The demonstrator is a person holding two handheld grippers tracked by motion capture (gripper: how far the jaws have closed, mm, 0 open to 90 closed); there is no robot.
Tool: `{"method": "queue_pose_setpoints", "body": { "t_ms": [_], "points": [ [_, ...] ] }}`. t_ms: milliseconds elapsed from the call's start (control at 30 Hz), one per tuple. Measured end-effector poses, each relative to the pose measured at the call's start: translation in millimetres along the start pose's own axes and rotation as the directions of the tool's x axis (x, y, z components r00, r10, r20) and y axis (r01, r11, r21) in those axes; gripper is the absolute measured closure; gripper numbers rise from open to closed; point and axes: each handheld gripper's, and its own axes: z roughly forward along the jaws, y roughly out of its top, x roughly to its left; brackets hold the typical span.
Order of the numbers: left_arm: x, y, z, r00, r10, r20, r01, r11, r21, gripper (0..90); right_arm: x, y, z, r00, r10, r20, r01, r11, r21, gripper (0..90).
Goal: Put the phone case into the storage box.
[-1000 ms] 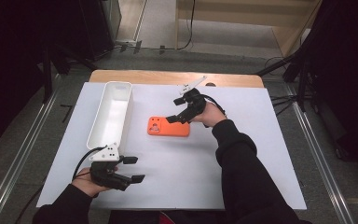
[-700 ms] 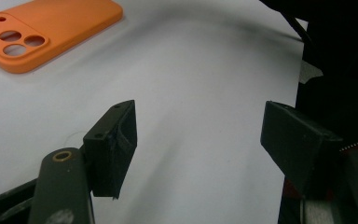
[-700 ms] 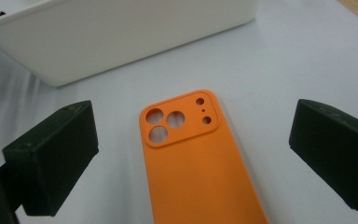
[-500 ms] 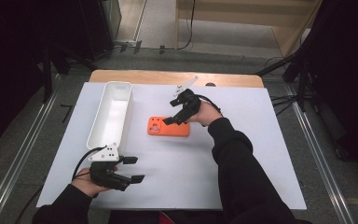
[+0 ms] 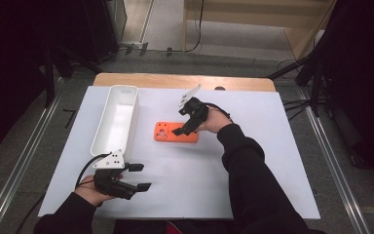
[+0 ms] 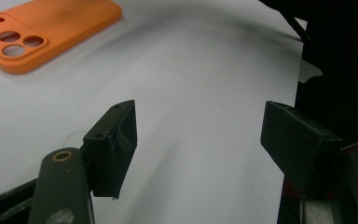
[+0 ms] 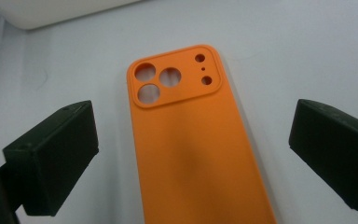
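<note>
An orange phone case (image 5: 168,132) lies flat, back up, in the middle of the white table cover; its camera holes face the tray. My right gripper (image 5: 178,122) hovers over the case's right end. In the right gripper view the case (image 7: 200,154) runs between the wide-apart jaws of that gripper (image 7: 191,154), and neither pad touches it. My left gripper (image 5: 140,176) rests near the front left of the table, open and empty. In the left gripper view its gripper (image 6: 200,140) points across bare white cover, with the case (image 6: 42,32) far off at the upper left.
A long white tray (image 5: 106,138) stands left of the case, running from the back of the table toward my left hand. The white cover (image 5: 253,161) ends at the wooden table's back edge (image 5: 175,80). Dark stands and cables flank the table.
My right gripper has edged slightly left and down over the case's right end. The left gripper and the case have stayed put.
</note>
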Motion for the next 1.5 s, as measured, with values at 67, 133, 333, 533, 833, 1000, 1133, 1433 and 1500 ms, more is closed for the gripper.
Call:
{"method": "queue_pose_setpoints", "body": {
  "t_ms": [67, 133, 333, 533, 833, 1000, 1133, 1433, 1500],
  "points": [
    [0.0, 0.0, 0.0, 1.0000, 0.000, 0.000, 0.000, 1.0000, 0.000, 27.4, -0.3, -1.0, 1.0, 0.9999, -0.013, 0.006, 0.013, 0.9997, 0.020, 0.4],
    [0.0, 0.0, 0.1, 1.0000, 0.000, 0.001, 0.000, 1.0000, 0.001, 27.4, -0.6, -2.2, 3.0, 0.9997, -0.024, 0.008, 0.023, 0.9993, 0.030, 0.4],
    [0.0, 0.0, 0.1, 1.0000, 0.001, 0.001, -0.001, 1.0000, 0.001, 27.4, 0.1, -4.2, 7.3, 0.9986, -0.051, 0.015, 0.050, 0.9968, 0.063, 0.5],
    [-0.1, 0.0, 0.2, 1.0000, 0.001, 0.002, -0.001, 1.0000, 0.001, 27.4, 1.8, -6.0, 10.4, 0.9975, -0.070, -0.002, 0.070, 0.9933, 0.092, 0.6],
    [0.0, 0.0, 0.0, 1.0000, 0.001, 0.002, -0.001, 1.0000, 0.001, 27.4, 1.5, -9.2, 14.5, 0.9960, -0.089, -0.004, 0.089, 0.9887, 0.120, 0.6],
    [-0.3, 0.0, 0.2, 1.0000, 0.001, 0.004, -0.001, 1.0000, 0.002, 27.4, 1.0, -12.1, 16.6, 0.9970, -0.077, -0.005, 0.077, 0.9869, 0.142, 0.6],
    [-0.1, 0.0, 0.3, 1.0000, 0.001, 0.005, -0.001, 1.0000, 0.003, 27.4, -0.1, -13.1, 17.7, 0.9946, -0.103, -0.011, 0.103, 0.9837, 0.147, 0.6],
    [-0.3, -0.1, 0.5, 1.0000, 0.002, 0.005, -0.002, 1.0000, 0.003, 27.4, 0.8, -16.8, 22.2, 0.9953, -0.095, -0.016, 0.096, 0.9784, 0.183, 0.7],
    [-0.2, -0.1, 0.3, 1.0000, 0.001, 0.005, -0.001, 1.0000, 0.004, 27.4, 0.0, -16.7, 24.1, 0.9930, -0.116, -0.023, 0.118, 0.9778, 0.173, 0.7]
  ]
}}
